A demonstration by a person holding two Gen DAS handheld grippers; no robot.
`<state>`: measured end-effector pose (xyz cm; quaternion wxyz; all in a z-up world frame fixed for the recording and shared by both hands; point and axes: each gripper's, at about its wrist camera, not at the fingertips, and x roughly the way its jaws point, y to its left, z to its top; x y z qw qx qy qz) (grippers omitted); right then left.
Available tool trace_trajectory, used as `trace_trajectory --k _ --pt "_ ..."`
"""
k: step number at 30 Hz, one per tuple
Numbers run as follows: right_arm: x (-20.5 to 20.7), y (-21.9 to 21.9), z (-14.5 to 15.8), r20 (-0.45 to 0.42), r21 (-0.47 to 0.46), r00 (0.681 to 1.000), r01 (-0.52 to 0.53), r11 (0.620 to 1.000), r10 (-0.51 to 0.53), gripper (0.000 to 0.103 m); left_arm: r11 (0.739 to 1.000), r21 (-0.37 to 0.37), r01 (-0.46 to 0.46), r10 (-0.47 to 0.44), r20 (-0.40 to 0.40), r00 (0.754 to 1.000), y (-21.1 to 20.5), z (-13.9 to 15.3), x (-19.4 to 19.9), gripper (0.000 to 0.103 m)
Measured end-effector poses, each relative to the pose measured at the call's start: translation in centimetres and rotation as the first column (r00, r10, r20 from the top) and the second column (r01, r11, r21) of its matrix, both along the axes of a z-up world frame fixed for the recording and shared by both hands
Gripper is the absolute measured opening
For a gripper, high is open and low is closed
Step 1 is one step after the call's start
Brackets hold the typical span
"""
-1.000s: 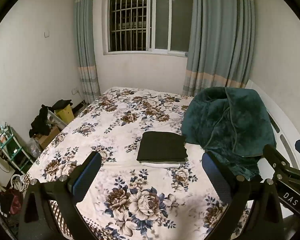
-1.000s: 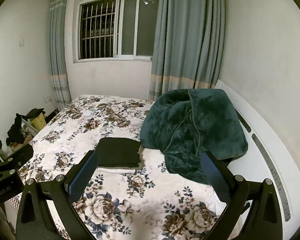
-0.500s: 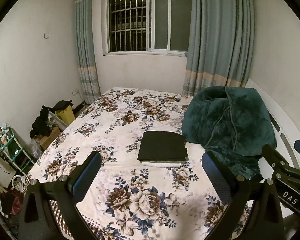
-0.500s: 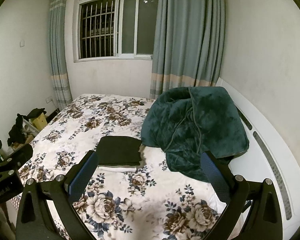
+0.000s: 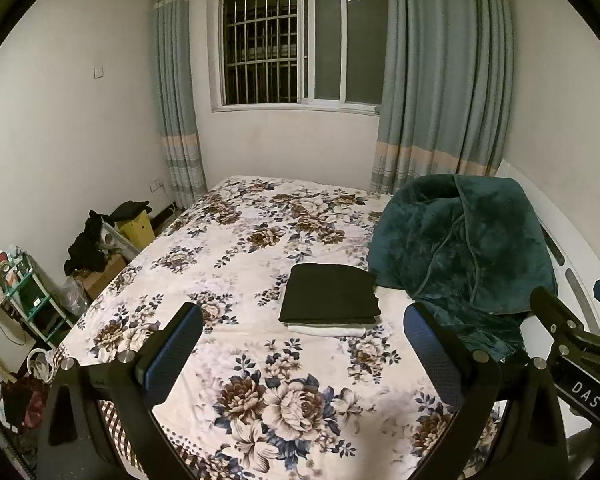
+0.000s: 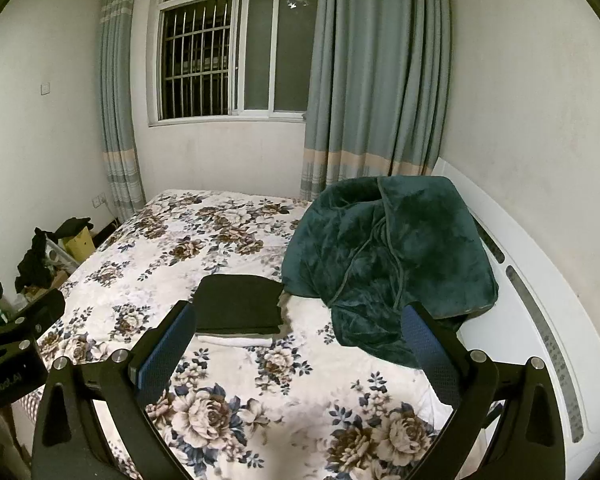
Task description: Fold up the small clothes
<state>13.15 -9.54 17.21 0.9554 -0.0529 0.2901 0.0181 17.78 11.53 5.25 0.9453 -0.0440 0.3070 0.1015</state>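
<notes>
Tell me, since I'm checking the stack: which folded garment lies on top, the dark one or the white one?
The dark garment lies on top; the white garment shows only as a thin strip beneath its near edge.

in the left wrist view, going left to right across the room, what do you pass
green shelf rack → dark clothes pile on boxes → folded black garment on the floral bed → teal blanket → right gripper
</notes>
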Motion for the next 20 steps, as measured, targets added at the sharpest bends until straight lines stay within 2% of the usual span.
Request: trace_trajectory --k 20 --pt "-0.30 0.16 -0.10 0.006 -0.001 1.000 0.005 1.000 -0.005 0.103 1.000 0.003 -0.019 0.019 0.008 1.000 -0.28 0.24 -0.02 0.103"
